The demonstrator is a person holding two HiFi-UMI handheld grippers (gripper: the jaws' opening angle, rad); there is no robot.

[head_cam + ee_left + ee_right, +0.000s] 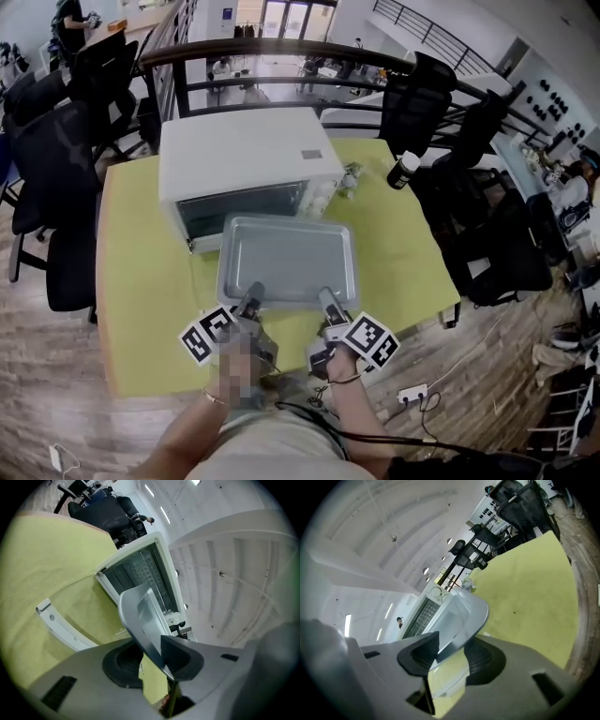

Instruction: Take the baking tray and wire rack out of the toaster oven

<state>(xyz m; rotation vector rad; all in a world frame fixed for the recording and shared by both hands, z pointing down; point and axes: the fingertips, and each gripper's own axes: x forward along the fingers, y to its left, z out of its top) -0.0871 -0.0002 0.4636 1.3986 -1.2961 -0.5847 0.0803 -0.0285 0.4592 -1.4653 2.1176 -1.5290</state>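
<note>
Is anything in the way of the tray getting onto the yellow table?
Nothing visible. The left tool and right tool grip the near rim of the baking tray, which is mostly out of the toaster oven. The table beside it is bare; a bottle stands off to the right.

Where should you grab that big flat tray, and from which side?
By the thin lip on its near long edge, coming from the side away from the toaster oven. The baking tray is wide and shallow, so two spread grips probably keep it level. The left gripper and right gripper are shut on that lip just so.
</note>
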